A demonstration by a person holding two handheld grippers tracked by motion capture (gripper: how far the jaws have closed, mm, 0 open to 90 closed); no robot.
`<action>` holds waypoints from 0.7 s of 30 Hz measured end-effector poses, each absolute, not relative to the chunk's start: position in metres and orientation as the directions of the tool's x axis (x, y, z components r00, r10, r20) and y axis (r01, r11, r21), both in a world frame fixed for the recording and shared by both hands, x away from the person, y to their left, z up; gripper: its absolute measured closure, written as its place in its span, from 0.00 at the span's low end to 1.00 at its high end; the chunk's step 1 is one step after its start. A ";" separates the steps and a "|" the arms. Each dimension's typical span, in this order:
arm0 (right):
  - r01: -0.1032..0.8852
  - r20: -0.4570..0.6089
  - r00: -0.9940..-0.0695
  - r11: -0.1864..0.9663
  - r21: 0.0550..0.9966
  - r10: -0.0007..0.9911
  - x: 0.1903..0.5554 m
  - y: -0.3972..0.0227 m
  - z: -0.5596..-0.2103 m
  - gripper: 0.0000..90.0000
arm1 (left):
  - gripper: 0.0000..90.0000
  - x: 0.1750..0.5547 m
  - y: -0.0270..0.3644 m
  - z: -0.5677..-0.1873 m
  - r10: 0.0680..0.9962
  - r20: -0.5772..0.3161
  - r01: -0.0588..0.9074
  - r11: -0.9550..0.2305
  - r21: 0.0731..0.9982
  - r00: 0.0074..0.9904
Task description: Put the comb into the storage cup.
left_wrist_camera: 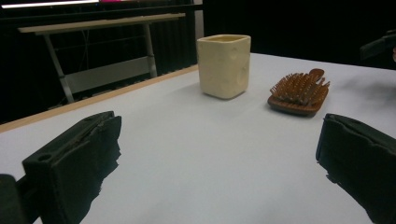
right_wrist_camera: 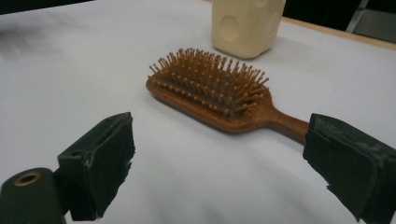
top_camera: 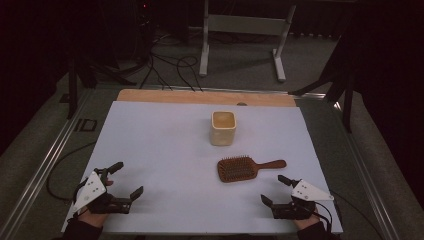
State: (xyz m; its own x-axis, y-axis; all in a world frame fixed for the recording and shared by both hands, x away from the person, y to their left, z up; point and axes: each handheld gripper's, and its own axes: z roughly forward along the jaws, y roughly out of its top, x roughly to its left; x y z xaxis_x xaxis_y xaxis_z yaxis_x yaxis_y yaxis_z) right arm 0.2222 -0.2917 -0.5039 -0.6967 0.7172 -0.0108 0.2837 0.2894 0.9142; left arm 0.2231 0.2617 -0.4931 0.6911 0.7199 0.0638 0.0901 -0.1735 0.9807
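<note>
1. My left gripper (top_camera: 124, 180) sits at the lower left of the high view, jaws spread wide, nothing between them.
2. My right gripper (top_camera: 280, 191) at lower right is equally wide and empty.
3. The wooden hairbrush (top_camera: 243, 168) lies just above the right gripper, bristles up, long axis left to right, handle toward frame right; the right hand is nearer.
4. The cream square cup (top_camera: 223, 128) stands beyond it, apart.

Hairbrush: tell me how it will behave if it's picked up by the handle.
The hairbrush looks like solid wood, so probably stiff, not floppy. Its wide bristled head likely outweighs the slim handle, so it may droop head-down. The handle's smooth finish might slip a little.
</note>
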 end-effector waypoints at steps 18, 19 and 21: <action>0.290 -0.018 -0.708 0.313 0.904 0.706 0.222 -0.287 -0.505 0.10 | 0.00 0.222 0.260 -0.492 0.717 0.073 0.091 -0.187 0.978 0.694; 0.289 -0.019 -0.707 0.313 0.905 0.707 0.222 -0.287 -0.505 0.10 | 0.00 0.222 0.260 -0.492 0.716 0.075 0.090 -0.190 0.978 0.694; 0.292 -0.019 -0.702 0.312 0.904 0.712 0.221 -0.286 -0.504 0.10 | 0.00 0.223 0.260 -0.492 0.715 0.070 0.091 -0.184 0.979 0.696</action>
